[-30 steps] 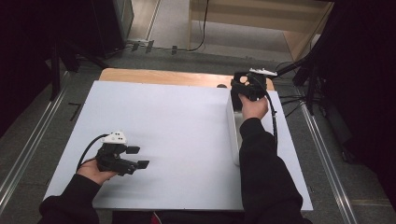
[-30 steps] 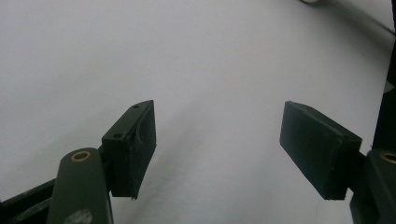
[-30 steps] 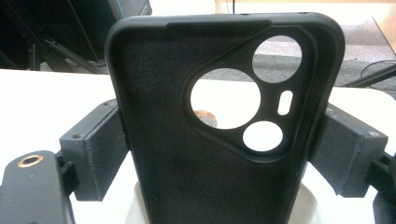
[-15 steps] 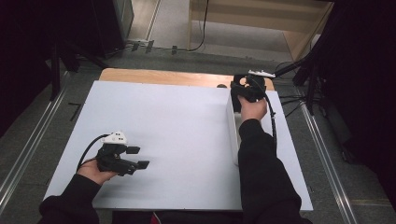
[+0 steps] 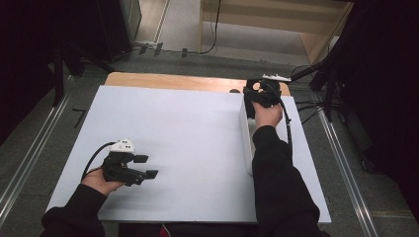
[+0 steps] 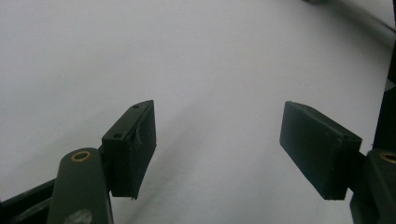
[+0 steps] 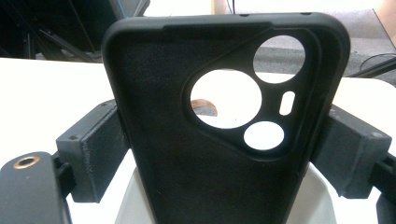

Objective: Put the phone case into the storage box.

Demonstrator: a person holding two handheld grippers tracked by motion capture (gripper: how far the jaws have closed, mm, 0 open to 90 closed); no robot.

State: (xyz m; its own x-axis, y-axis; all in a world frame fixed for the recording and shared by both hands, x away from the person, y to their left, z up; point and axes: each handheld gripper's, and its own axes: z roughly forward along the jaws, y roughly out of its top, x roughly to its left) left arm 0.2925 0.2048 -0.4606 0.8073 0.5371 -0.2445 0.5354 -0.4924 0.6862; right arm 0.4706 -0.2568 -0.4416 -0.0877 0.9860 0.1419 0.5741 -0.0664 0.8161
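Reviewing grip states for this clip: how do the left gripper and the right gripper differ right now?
The left gripper has open jaws with nothing between them; the right gripper is shut on a black phone case. The left gripper sits low at the near left of the white table; the right gripper is at its far right edge. Both have black jaws.

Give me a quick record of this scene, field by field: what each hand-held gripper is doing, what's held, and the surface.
left hand-held gripper: open, empty, low over the white tabletop
right hand-held gripper: shut on the black phone case by its side edges
phone case: upright, inside facing the camera, camera cutouts at top
below the case: white tray at the table's right side
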